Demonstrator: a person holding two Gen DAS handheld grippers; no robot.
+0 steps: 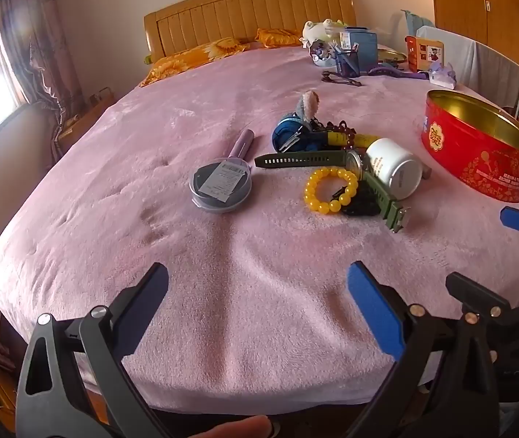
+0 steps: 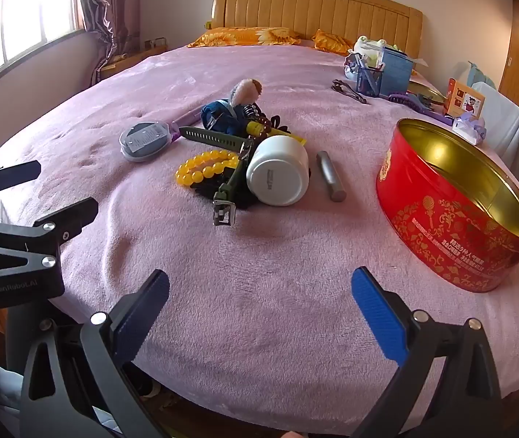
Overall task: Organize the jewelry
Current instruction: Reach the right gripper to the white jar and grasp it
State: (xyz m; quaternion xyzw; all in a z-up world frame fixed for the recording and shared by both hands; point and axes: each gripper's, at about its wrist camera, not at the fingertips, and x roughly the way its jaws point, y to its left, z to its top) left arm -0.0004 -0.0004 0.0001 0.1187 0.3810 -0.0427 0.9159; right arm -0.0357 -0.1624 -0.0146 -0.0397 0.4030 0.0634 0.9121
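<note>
— So, where are our grippers?
— We hold the left gripper (image 1: 257, 292) and right gripper (image 2: 260, 294) spread wide and empty above the near edge of the pink blanket (image 2: 259, 292).
— And the jewelry?
— We see the yellow bead bracelet (image 2: 206, 168) touching the green watch (image 2: 230, 168), beside the white jar (image 2: 277, 175); the red tin (image 2: 452, 219) stands open, well right.

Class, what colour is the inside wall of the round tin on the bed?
Shiny gold inside the round red tin, lid off; clearest in the right wrist view.
</note>
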